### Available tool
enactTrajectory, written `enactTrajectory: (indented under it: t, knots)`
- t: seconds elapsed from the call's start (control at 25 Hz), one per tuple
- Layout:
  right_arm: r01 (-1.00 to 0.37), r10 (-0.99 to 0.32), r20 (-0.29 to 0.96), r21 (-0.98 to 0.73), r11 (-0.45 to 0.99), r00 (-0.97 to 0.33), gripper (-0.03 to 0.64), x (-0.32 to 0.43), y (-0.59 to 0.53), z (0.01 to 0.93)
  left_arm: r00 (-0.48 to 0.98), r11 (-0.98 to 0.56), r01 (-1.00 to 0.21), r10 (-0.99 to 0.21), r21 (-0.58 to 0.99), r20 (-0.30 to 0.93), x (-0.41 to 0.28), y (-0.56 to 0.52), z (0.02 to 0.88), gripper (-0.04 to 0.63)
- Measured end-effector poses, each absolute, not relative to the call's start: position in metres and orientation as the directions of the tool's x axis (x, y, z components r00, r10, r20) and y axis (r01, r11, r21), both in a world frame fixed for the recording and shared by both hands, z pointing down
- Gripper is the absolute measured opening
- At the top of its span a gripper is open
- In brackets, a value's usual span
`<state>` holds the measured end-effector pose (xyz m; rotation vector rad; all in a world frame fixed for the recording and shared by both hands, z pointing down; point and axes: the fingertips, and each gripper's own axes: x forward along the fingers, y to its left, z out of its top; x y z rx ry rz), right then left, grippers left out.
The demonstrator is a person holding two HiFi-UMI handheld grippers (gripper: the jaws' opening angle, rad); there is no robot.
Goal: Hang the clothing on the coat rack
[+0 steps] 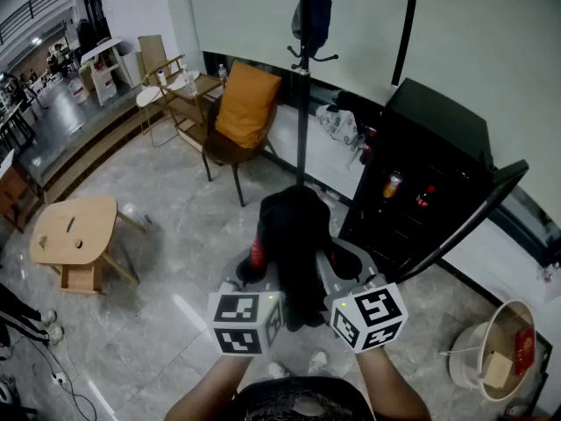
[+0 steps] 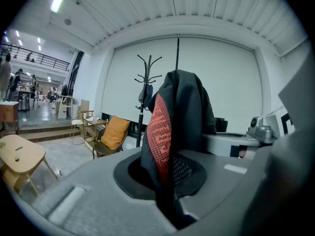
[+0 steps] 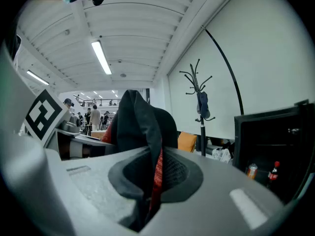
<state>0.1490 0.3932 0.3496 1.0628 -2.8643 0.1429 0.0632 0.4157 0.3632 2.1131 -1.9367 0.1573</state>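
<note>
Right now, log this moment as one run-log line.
left tool: shut on black garment | right tool: shut on black garment | coat rack: ahead, garment not yet hung

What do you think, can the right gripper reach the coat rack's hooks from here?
Probably not yet. The right gripper, shut on the black garment, is apart from the coat rack, with open floor between. Nothing blocks the way; stepping closer should do.
</note>
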Motion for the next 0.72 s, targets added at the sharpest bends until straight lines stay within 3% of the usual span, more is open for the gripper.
enactTrajectory:
  t: [0.72]
  knots:
    - [-0.674,-0.664,0.127,-0.071,0.735,-0.737,0.031,0.113,0.377,0.355,0.138,-0.105,-0.986,-0.952,0.132,0.274,0.028,0.396,0.372,0.025]
